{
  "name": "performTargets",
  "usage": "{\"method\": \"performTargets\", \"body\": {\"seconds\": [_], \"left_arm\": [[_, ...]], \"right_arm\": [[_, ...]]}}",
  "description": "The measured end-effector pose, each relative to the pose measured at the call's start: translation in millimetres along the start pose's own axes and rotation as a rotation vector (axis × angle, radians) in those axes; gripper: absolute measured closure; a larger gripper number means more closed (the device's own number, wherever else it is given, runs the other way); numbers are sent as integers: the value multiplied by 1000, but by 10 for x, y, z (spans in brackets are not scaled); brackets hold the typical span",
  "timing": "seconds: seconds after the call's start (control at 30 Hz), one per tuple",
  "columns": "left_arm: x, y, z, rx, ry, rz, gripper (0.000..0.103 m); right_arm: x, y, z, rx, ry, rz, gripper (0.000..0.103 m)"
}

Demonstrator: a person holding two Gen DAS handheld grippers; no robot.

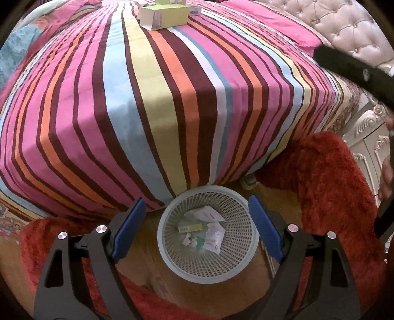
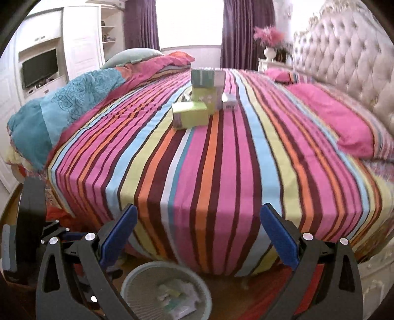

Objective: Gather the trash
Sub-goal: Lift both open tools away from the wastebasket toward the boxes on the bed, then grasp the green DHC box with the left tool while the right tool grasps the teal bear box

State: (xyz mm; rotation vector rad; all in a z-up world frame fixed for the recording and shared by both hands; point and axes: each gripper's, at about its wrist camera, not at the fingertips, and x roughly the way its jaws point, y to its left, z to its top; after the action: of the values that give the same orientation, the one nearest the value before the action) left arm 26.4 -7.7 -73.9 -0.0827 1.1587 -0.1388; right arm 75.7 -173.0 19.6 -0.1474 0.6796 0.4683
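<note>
A pale mesh waste basket (image 1: 236,265) stands on the floor by the bed's near edge, with paper scraps and a small yellow-green box (image 1: 190,228) inside. My left gripper (image 1: 197,209) is open and empty, right above the basket. The basket also shows in the right wrist view (image 2: 138,278). My right gripper (image 2: 198,216) is open and empty, facing the bed. Several empty boxes lie mid-bed: a yellow-green box (image 2: 190,115), a taller green box (image 2: 205,97), a teal box (image 2: 206,77) and a small white box (image 2: 230,101). The yellow-green box also appears in the left wrist view (image 1: 163,16).
The striped bed (image 2: 221,160) fills both views, with a blue quilt (image 2: 61,108) at left, pink pillows (image 2: 344,123) and a tufted headboard (image 2: 344,56) at right. A red rug (image 1: 320,184) lies on the floor beside a white nightstand (image 1: 369,137). The left gripper's body (image 2: 32,221) shows at lower left.
</note>
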Motion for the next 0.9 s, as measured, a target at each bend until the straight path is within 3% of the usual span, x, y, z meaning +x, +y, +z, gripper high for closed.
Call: {"method": "performTargets", "body": {"seconds": [0.33,0.9], "left_arm": [[70,93,-10,-42,18,-12,20],[-287,203,482,-6,-193,26,20]], "right_arm": [[98,-45,243,-16,-48,-29,8],[213,-104,458,-4,-47,39,8]]}}
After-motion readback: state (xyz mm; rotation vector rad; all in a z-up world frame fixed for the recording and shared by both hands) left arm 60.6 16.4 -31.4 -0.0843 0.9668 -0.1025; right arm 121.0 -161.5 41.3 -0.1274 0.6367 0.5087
